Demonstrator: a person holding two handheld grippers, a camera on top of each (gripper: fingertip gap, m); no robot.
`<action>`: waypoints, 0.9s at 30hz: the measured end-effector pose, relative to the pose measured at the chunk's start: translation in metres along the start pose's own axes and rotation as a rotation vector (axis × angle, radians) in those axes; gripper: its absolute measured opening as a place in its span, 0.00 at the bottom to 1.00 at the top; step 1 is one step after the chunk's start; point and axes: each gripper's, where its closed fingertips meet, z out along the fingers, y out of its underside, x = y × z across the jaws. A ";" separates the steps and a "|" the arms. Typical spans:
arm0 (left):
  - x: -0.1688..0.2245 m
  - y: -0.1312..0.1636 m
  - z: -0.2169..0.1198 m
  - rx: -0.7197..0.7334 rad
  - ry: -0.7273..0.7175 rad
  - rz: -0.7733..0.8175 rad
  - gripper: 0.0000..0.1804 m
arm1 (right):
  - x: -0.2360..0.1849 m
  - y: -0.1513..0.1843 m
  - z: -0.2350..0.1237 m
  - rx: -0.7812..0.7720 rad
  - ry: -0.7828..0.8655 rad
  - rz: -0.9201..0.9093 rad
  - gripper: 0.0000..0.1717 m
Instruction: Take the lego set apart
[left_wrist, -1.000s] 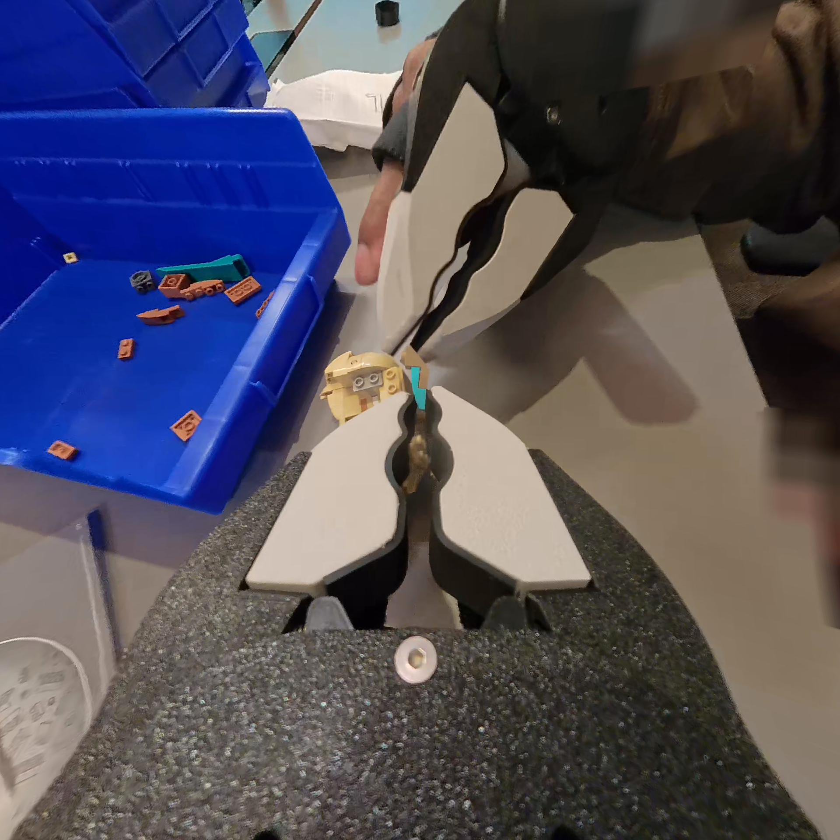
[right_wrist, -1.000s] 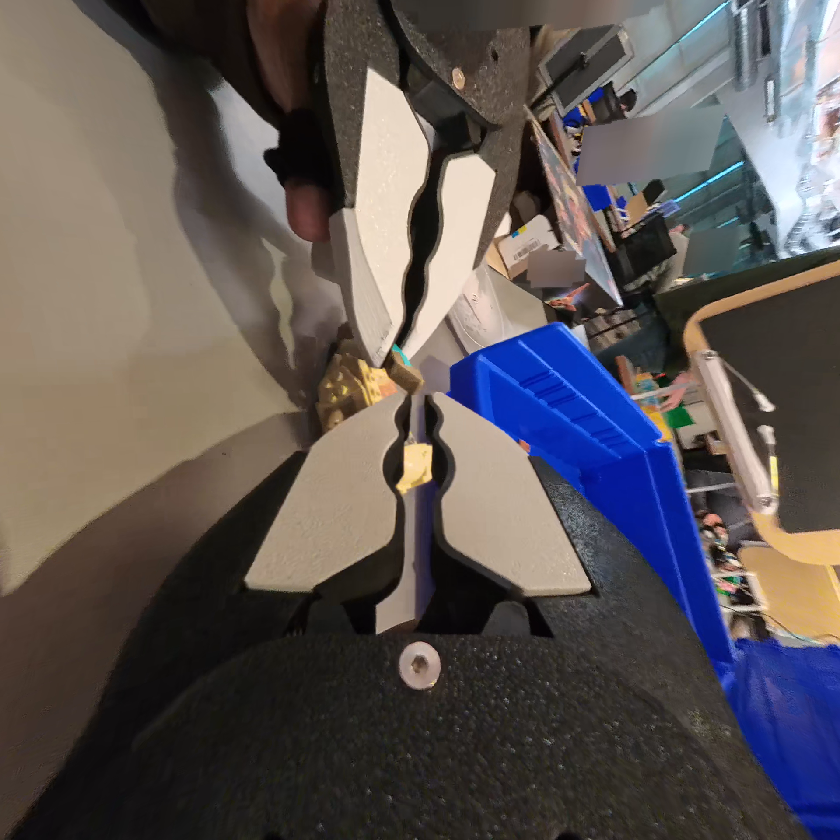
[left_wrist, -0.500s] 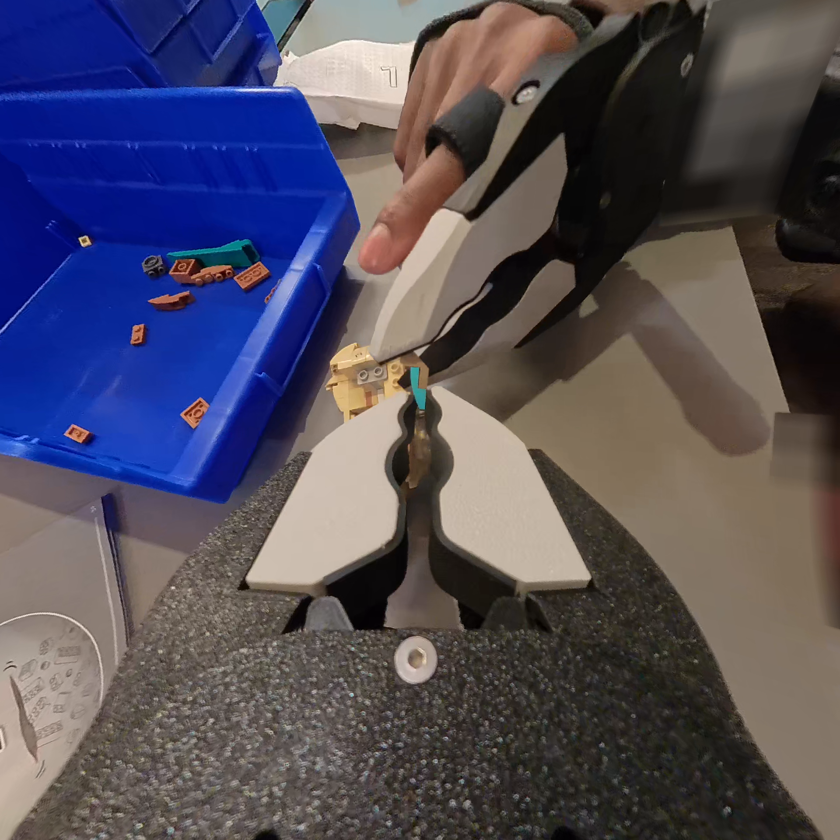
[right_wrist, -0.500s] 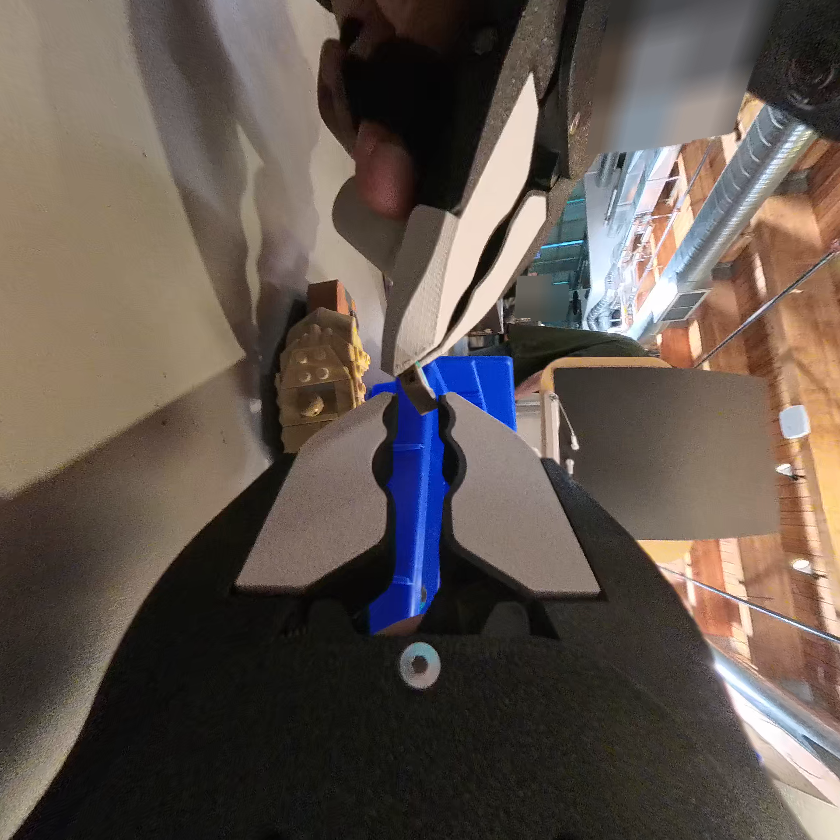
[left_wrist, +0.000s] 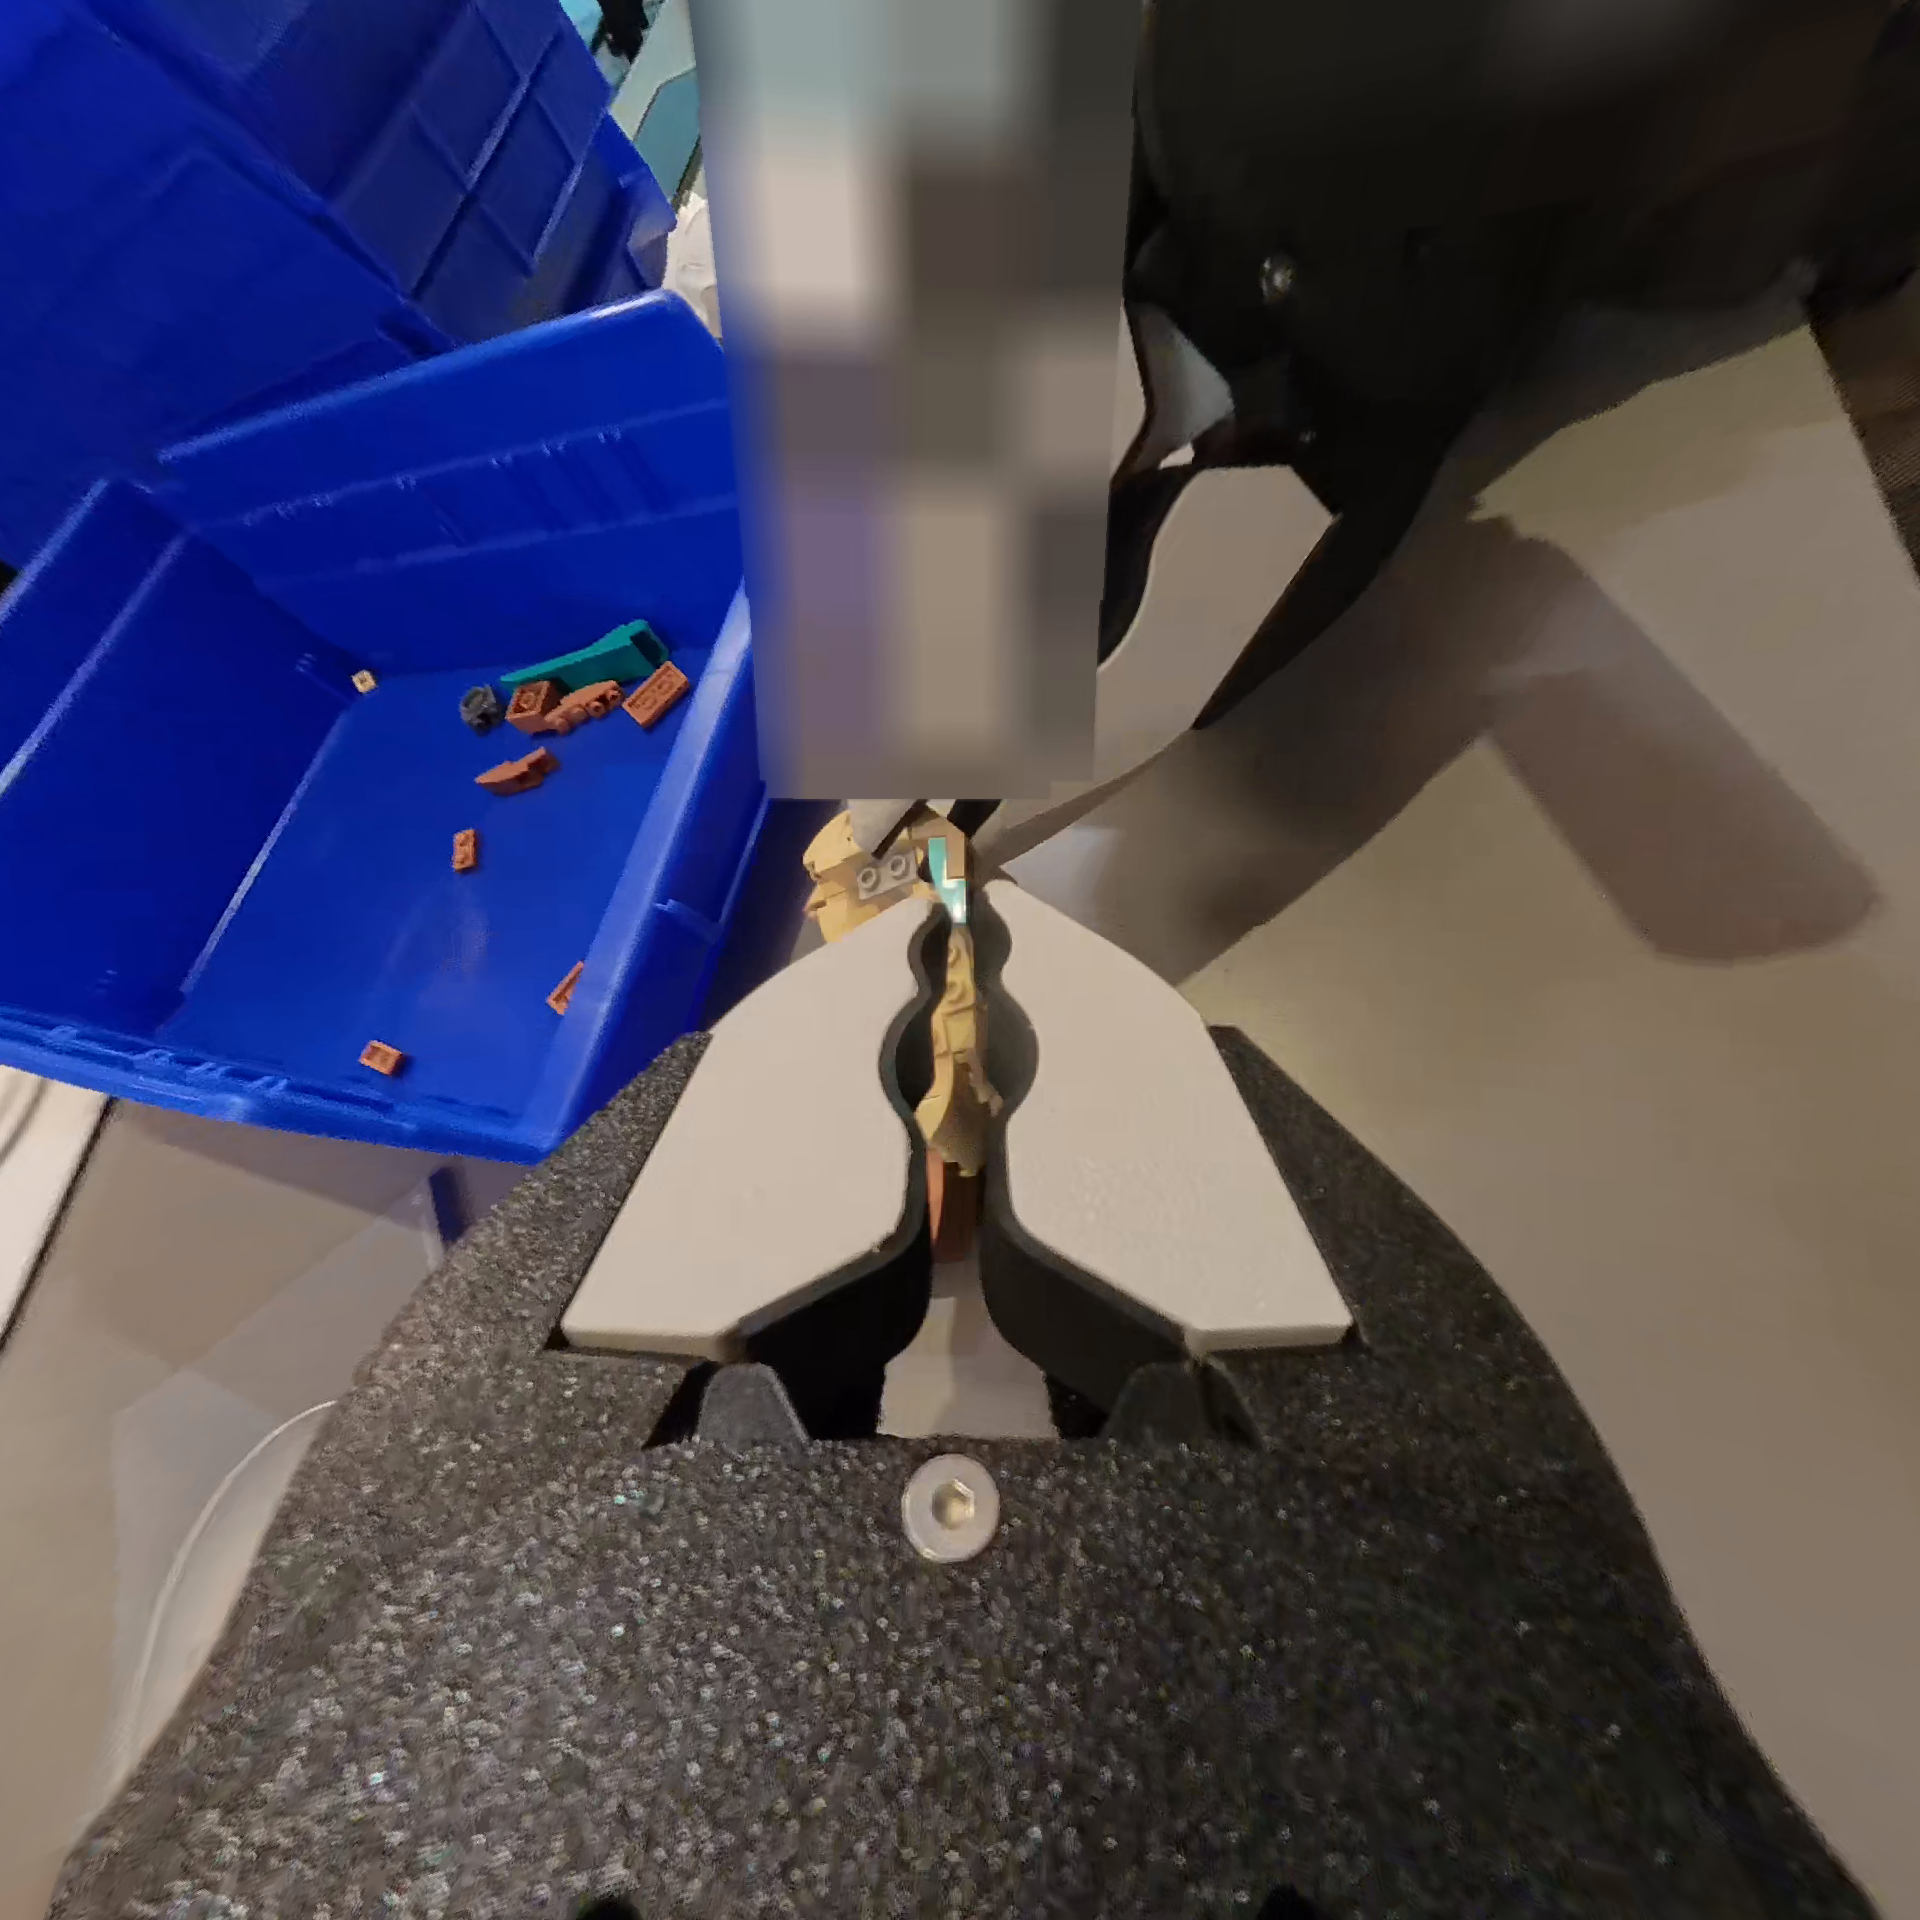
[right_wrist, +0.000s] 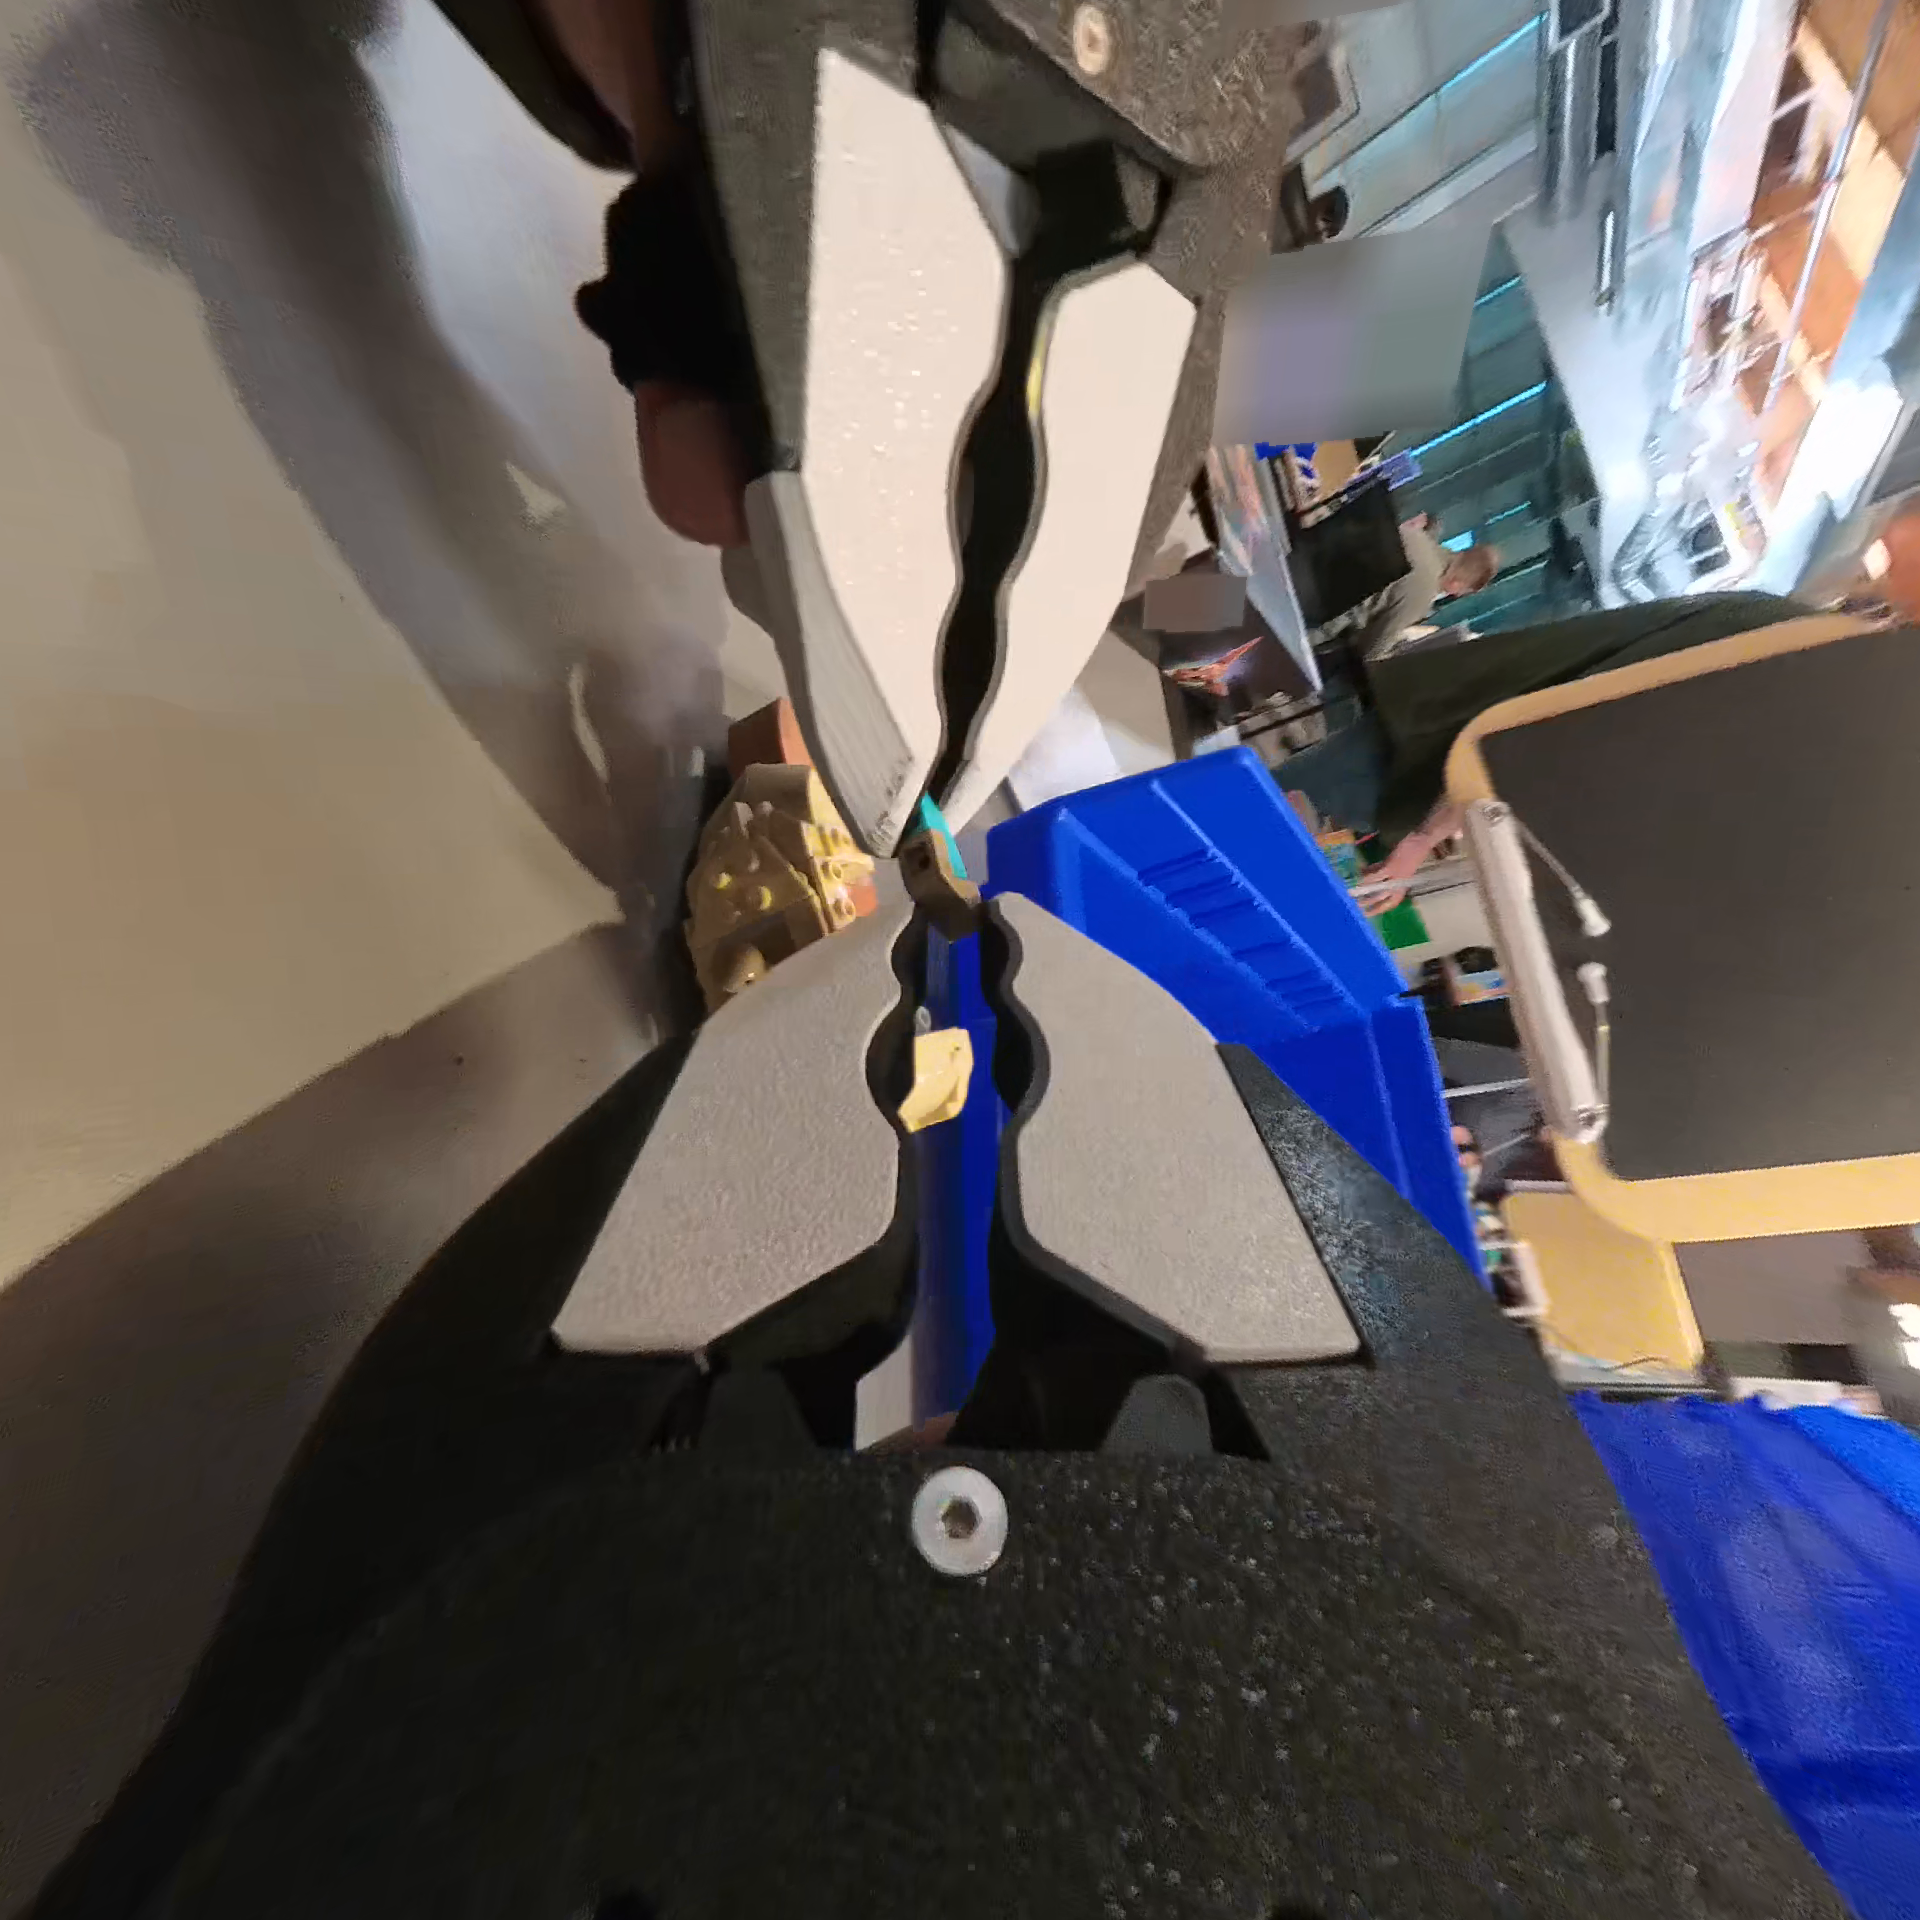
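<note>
The left tongs (left_wrist: 956, 904) are clenched on a thin teal piece (left_wrist: 948, 871) at the very tips. This piece belongs to a small tan brick model (left_wrist: 847, 883) that shows just beyond and under the fingers, close to the grey table (left_wrist: 1558, 1091). The right tongs (right_wrist: 940, 920) come from the opposite side, tip against tip, nearly closed. Between their tips sits a little brown brick (right_wrist: 940, 883), and both pads seem to press on it. It touches the teal piece. Behind, to the left, stands a blue bin (left_wrist: 312, 1070) with some loose reddish-brown pieces (left_wrist: 582, 707) in it.
</note>
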 end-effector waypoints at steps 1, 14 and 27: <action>-0.001 0.000 0.000 -0.002 -0.014 0.018 0.02 | 0.000 0.000 0.000 0.001 -0.011 0.030 0.05; -0.003 0.001 0.000 0.035 0.054 -0.156 0.02 | 0.004 0.000 -0.001 -0.059 0.125 -0.259 0.04; -0.002 -0.010 -0.008 0.161 0.213 -0.447 0.02 | 0.013 -0.010 -0.008 -0.035 0.264 -0.452 0.04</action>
